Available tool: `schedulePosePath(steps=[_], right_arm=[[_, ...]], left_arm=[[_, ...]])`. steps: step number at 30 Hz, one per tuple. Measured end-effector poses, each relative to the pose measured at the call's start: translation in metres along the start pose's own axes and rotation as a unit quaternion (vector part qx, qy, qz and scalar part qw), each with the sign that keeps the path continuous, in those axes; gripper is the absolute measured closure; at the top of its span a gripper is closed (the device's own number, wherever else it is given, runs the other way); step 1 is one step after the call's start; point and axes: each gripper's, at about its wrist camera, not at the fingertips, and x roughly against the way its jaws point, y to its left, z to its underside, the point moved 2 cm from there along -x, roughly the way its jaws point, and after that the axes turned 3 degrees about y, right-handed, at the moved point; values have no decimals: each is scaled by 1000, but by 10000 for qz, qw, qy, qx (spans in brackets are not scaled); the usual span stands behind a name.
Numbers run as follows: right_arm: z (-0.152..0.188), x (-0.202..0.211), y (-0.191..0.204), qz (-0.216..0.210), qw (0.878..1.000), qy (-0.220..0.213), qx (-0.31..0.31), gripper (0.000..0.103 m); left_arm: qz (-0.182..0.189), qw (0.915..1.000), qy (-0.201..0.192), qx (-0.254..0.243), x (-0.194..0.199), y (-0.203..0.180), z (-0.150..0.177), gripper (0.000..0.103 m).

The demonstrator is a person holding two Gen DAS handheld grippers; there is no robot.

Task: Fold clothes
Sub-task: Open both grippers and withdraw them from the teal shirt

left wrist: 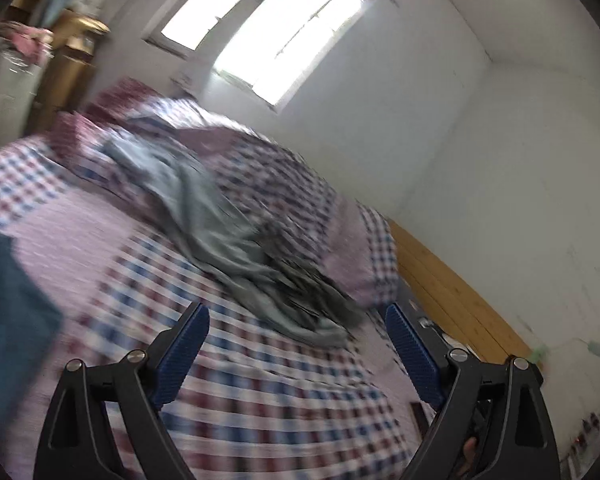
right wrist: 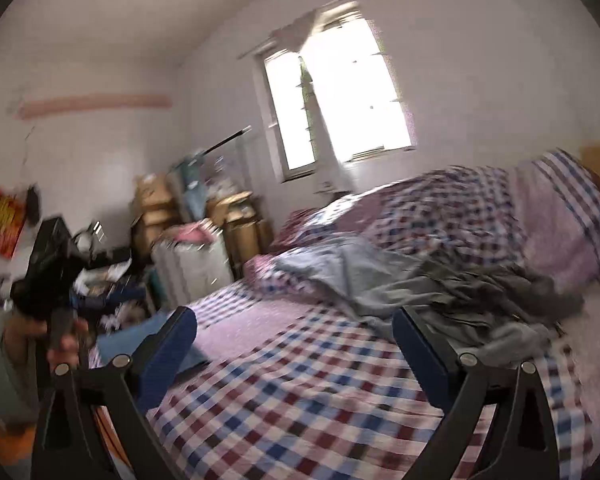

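Both grippers, left gripper (left wrist: 298, 332) and right gripper (right wrist: 294, 338), hover with fingers spread and empty over the checked bed (right wrist: 292, 392); the crumpled grey cloth garment (right wrist: 432, 280) lies ahead at one o'clock, its length running ten to four, the right appearing nearer.

A heap of clothes (right wrist: 440, 280) lay on the bed (right wrist: 300, 400) at centre right of the right wrist frame, a window (right wrist: 340, 92) behind it at upper centre, stacked boxes (right wrist: 204, 216) left of the bed, a headboard (left wrist: 452, 292) at right in the left wrist frame.
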Motion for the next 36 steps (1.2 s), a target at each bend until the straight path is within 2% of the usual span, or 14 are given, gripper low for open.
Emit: schedulePosePath(steps=[3,8,11,15,19,23,25,27,30,33,36], right_arm=[[-8,14,-41,339,9986,-173,-379,1],[-18,17,-93,835,9933,-298,-746,0],[-22,3,-116,1185,9902,-196,-713,0],[-18,-37,-145,1573,9846,242,-730,0],[6,-75,-172,1768,9752,757,-1096,0],[44,-102,-198,2106,9572,1433,-1374,0],[63,-114,-210,2302,9445,1848,-1439,0],[76,-123,-218,2430,9364,2077,-1450,0],[94,-133,-226,2567,9247,2454,-1369,0],[105,-138,-227,2578,9201,2664,-1263,0],[113,-141,-227,2624,9158,2799,-1183,0]], left_arm=[[72,9993,331,-133,-48,-37,9,11],[44,9980,513,-367,-111,-69,23,11],[-254,9962,460,-688,-142,-77,31,11],[-708,9920,464,-935,-183,-65,47,11],[-1003,9892,634,-861,-221,-38,64,11],[-1485,9822,839,-793,-256,-10,82,11],[-1669,9786,942,-746,-267,3,92,11],[-1883,9709,1282,-744,-284,10,101,11],[-2077,9608,1481,-1085,-297,10,115,11],[-2147,9521,1723,-1331,-310,11,128,11],[-2160,9506,1879,-1197,-318,16,131,11]])
